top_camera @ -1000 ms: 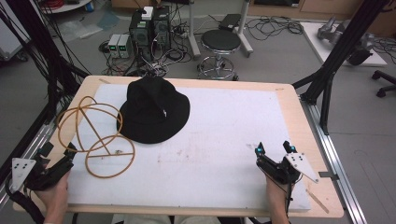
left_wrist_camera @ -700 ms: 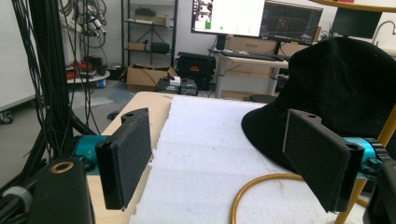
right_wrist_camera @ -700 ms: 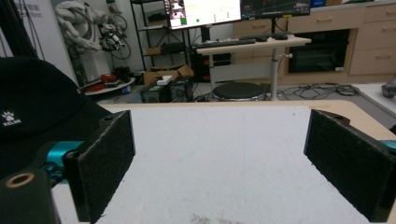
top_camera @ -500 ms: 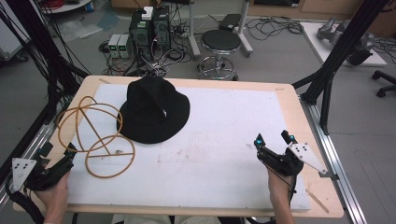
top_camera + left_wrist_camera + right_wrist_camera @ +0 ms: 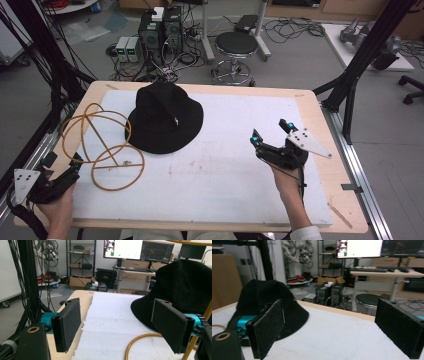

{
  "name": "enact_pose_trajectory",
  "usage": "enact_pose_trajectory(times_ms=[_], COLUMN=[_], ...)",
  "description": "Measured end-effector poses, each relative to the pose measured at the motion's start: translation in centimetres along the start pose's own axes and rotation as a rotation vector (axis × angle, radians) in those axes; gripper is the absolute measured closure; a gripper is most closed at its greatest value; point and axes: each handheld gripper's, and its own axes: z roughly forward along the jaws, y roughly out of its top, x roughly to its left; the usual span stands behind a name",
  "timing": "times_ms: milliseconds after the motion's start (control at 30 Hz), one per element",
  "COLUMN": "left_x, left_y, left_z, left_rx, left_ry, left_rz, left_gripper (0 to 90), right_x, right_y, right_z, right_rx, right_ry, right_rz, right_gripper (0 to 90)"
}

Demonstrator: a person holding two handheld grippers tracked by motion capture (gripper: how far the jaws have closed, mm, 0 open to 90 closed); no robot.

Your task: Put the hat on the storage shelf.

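A white-covered surface (image 5: 225,170) carries a black bucket hat (image 5: 165,120) at its far left, touching a yellow wire frame (image 5: 102,145) beside it. The right tongs (image 5: 270,132) hover spread, well apart from the hat. The left tongs (image 5: 62,162) rest spread near the frame.

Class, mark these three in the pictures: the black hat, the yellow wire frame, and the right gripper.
black hat (image 5: 162,117): high view, on its crown.
yellow wire frame (image 5: 136,172): high view, on the near ring.
right gripper (image 5: 270,131): high view, midway between its open fingertips.
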Motion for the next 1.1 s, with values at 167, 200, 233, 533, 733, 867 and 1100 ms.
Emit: enact_pose_trajectory(times_ms=[167, 200, 233, 533, 733, 867, 1100], left_x=[-0.2, -0.2, -0.2, -0.2, -0.2, -0.2, -0.2], left_y=[0.0, 0.0, 0.0, 0.0, 0.1, 0.1, 0.1], left_z=[0.1, 0.1, 0.1, 0.1, 0.0, 0.1, 0.1], left_rx=[0.002, 0.001, -0.001, -0.001, -0.008, -0.006, -0.002], left_ry=[-0.009, -0.009, -0.009, -0.010, -0.010, -0.013, -0.015], left_rz=[0.004, 0.006, 0.007, 0.000, 0.000, -0.002, 0.000], left_gripper=[23.7, 23.7, 23.7, 23.7, 23.7, 23.7, 23.7], right_x=[1.0, 1.2, 1.3, 2.8, 4.0, 4.4, 5.3], right_y=[0.9, 1.0, 1.1, 2.3, 2.9, 3.1, 3.8], right_z=[2.1, 2.6, 3.0, 6.4, 7.8, 8.8, 10.9], right_rx=[0.024, 0.037, 0.043, 0.073, 0.086, 0.088, 0.111], right_ry=[0.087, 0.089, 0.096, 0.105, 0.125, 0.127, 0.150], right_rz=[0.018, 0.020, 0.019, 0.000, -0.010, -0.007, 0.001], right_gripper=[7.9, 7.9, 7.9, 7.9, 7.9, 7.9, 7.9])
